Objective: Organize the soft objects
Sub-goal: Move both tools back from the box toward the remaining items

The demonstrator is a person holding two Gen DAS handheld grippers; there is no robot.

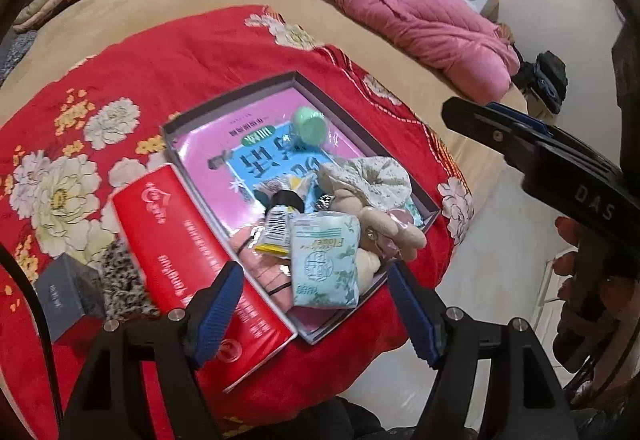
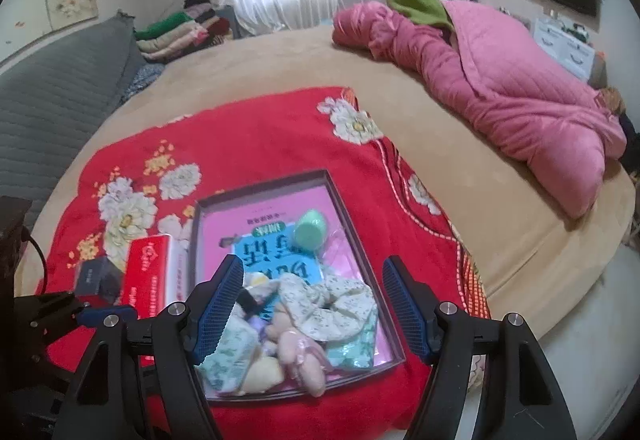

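A shallow dark-rimmed box (image 1: 176,128) with a pink printed lining lies on a red flowered blanket (image 1: 200,52). In it are a green egg-shaped sponge (image 1: 310,126), a floral scrunchie (image 1: 376,176), a beige plush (image 1: 384,228), a pale green tissue pack (image 1: 324,264) and a small black-capped tube (image 1: 280,216). My left gripper (image 1: 316,304) hangs open above the box's near end, nothing between its pads. My right gripper (image 2: 314,304) is also open and empty, above the scrunchie (image 2: 336,304) and plush (image 2: 304,360). A red box (image 1: 192,260) lies along the tray's left side.
A small dark box (image 1: 68,292) and a leopard-print item (image 1: 120,280) sit left of the red box. A pink quilt (image 2: 500,80) lies across the tan bed at the back right. Folded clothes (image 2: 180,28) are stacked by the curtain. Pale floor runs along the bed's right edge.
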